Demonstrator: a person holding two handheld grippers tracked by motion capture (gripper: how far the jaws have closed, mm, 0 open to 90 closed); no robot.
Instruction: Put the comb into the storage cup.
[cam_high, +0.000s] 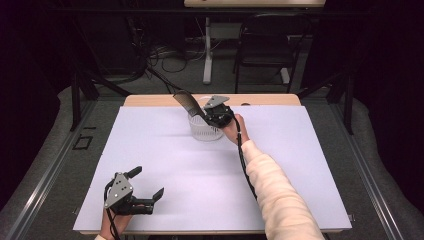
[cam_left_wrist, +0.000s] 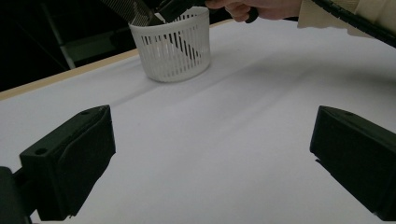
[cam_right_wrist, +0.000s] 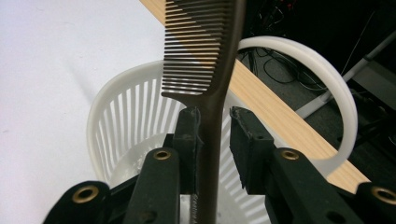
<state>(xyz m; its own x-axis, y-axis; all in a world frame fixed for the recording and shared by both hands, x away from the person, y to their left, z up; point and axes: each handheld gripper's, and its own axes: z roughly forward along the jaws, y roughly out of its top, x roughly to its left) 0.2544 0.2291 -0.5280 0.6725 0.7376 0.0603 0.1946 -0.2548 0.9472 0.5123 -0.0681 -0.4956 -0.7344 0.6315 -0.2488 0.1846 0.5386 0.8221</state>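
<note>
Since the tabletop (cam_high: 165, 150) is bare apart from the slotted white basket (cam_high: 205, 129), I only care about the comb (cam_right_wrist: 212, 70): light, stiff, thin plastic, slick handle. My right claw (cam_right_wrist: 212, 135) pinches its handle just below the teeth, over the basket. Left claw (cam_left_wrist: 210, 158) idles open, well apart.

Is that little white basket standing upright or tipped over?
Upright: the white basket stands on its base on the table, open rim upward, with the comb held above it.
</note>
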